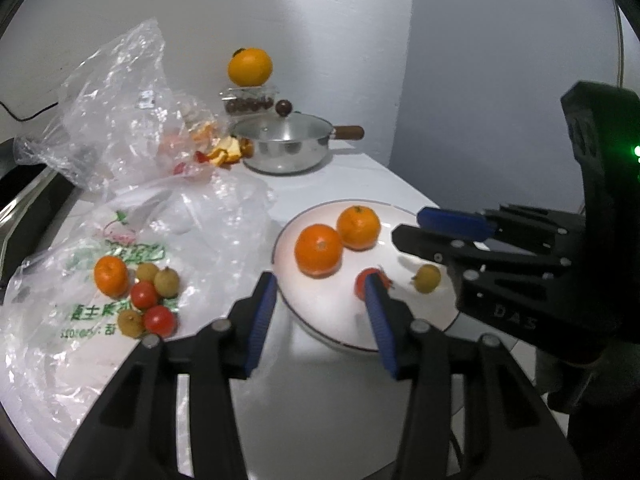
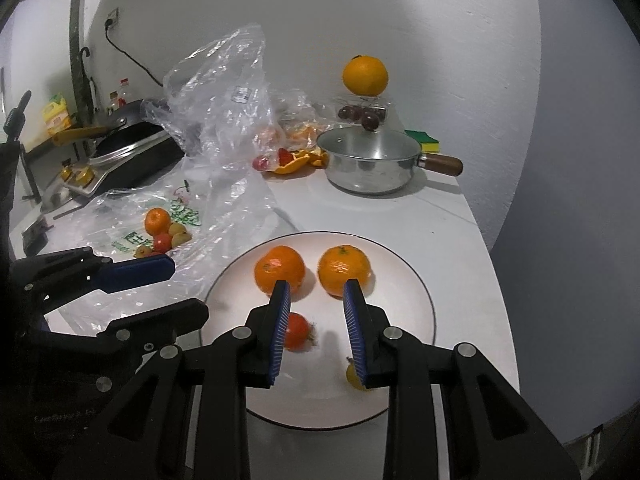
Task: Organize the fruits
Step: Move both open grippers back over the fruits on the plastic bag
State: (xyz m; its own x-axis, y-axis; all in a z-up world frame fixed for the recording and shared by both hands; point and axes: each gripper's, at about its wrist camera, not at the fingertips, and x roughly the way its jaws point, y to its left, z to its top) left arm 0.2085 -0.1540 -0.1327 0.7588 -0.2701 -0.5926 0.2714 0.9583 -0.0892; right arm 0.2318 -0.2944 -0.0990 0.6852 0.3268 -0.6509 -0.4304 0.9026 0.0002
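A white plate (image 1: 332, 312) (image 2: 400, 300) holds two mandarins (image 1: 319, 250) (image 2: 279, 268), a cherry tomato (image 1: 361, 280) (image 2: 298, 330) and a longan (image 1: 427, 278) (image 2: 351, 376). Left of the plate, a printed plastic bag (image 1: 80, 320) carries a mandarin (image 1: 111, 276), two cherry tomatoes (image 1: 144, 294) and some longans (image 1: 166, 282); this pile (image 2: 164, 232) also shows in the right wrist view. My left gripper (image 1: 320, 280) (image 2: 188, 290) hovers over the plate's left rim, open and empty. My right gripper (image 2: 316, 286) (image 1: 408, 224) hangs over the plate with a narrow gap and nothing between its fingers.
A steel pot (image 1: 286, 146) (image 2: 372, 160) with a wooden handle stands at the back. A big orange (image 1: 250, 67) (image 2: 365, 76) rests on a clear box of dark fruit. Crumpled bags and peels (image 1: 230, 152) lie at back left. A wok (image 2: 132, 148) sits far left. The counter ends right of the plate.
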